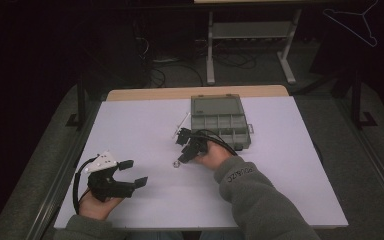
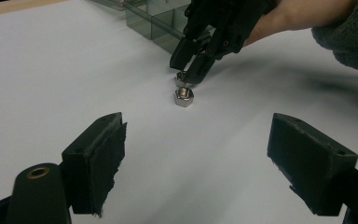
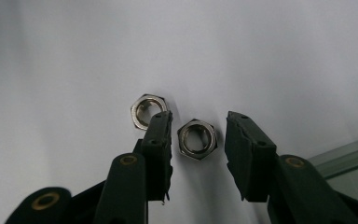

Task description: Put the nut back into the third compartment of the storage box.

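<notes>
We are picking up a nut from the white bench: our right gripper stands with its pads apart on either side of it, not yet pressing, and a second nut lies just beside. Next we close squarely on it and lift, perhaps toward the grey compartment box. Our left gripper rests open. The sleeve lettering is unreadable.

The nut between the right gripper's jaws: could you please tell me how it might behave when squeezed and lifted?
The nut is shiny metal, so it is probably rigid and heavy for its size. Its polished flats may slip against the jaws of the right gripper. Lying flat on the table, it seems unlikely to roll, though it could nudge the second nut nearby.
</notes>
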Available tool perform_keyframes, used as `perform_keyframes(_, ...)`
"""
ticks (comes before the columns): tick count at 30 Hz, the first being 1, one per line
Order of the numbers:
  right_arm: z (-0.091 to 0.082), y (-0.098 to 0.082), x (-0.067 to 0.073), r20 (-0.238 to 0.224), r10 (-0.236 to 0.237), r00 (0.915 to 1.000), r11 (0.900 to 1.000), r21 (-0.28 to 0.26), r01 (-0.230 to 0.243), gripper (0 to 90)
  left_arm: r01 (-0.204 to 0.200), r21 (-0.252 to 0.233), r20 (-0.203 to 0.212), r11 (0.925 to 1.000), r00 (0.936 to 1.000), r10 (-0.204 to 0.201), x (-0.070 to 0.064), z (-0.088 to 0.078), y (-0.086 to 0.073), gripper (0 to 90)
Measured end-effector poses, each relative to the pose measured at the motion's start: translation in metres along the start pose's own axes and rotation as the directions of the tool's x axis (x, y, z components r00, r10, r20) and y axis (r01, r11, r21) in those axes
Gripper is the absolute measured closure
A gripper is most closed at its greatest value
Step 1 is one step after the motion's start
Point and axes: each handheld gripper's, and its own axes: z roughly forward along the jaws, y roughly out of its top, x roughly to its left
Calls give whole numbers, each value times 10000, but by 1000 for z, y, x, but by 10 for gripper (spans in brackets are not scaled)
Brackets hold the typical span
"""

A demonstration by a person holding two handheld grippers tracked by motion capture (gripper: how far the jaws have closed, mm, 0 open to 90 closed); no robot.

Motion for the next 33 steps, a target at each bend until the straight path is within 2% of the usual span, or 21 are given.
perform_keyframes(4, 6, 0, -1, 31, -56, 10000, 9999, 158, 56, 629, -37, 5, 2, 10000, 10000, 37, 1, 0, 0, 183)
perform_keyframes(14, 6, 1, 2, 220, -328, 9992, 9991, 259, 322, 692, -42, 8, 8, 10000, 10000, 42, 0, 0, 0, 184)
perform_keyframes(18, 2, -1, 2, 34, -219, 9998, 9988, 428, 217, 693, -20, 20, 13, 10000, 10000, 20, 1, -1, 0, 184)
perform_keyframes(24, -21, -2, 0, -250, 30, 9997, 10000, -76, -32, 693, 6, 29, 10, 10000, 10000, -6, 0, 0, 0, 184)
perform_keyframes(33, -58, -13, -21, 1, 597, 9982, 9964, -607, -596, 693, 32, 26, -23, 10000, 10000, -32, 0, 0, 0, 184)
